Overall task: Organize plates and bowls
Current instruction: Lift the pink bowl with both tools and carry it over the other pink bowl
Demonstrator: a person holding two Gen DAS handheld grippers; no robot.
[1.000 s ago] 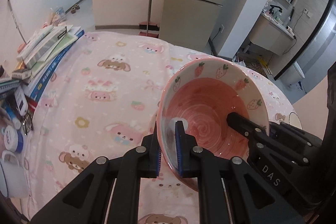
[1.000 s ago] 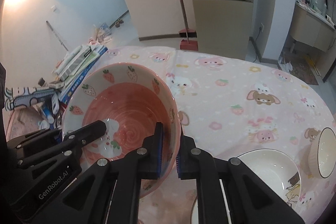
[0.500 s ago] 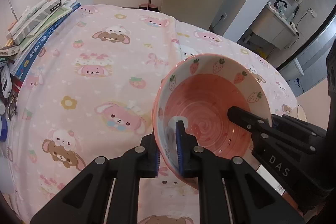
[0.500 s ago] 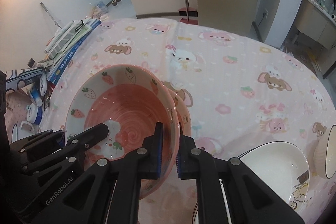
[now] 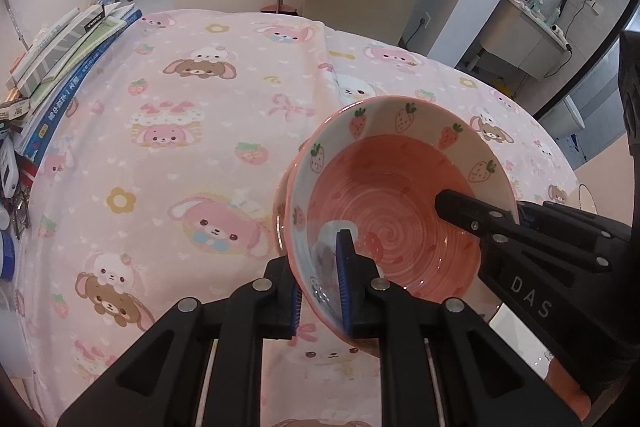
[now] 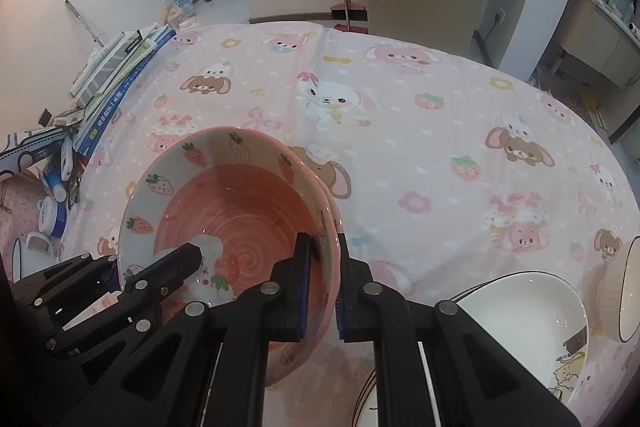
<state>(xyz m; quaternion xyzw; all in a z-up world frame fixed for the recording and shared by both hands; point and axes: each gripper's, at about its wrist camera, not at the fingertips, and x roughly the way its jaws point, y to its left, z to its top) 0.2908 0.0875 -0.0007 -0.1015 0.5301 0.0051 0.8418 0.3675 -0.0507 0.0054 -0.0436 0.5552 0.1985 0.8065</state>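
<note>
A pink bowl (image 5: 392, 211) (image 6: 240, 211) with strawberries around its white inner wall is held at two sides of its rim. It sits low, nested on a second pink bowl (image 5: 279, 215) (image 6: 335, 215) whose rim peeks out beneath it. My left gripper (image 5: 320, 291) clamps the near rim, one pad inside and one outside, and its jaws are opening. My right gripper (image 6: 322, 287) is shut on the opposite rim. Each gripper's finger shows inside the bowl in the other's view.
The table wears a pink cartoon-animal cloth (image 5: 180, 147). A white plate with a cartoon print (image 6: 532, 307) and a cream bowl with a dark rim (image 6: 624, 291) lie at the right. Stacked books (image 5: 68, 67) and clutter line the left edge.
Both grippers have lowered the pink bowl toward the table, and a second pink rim now shows right beneath it. The left pads stand slightly wider apart.
</note>
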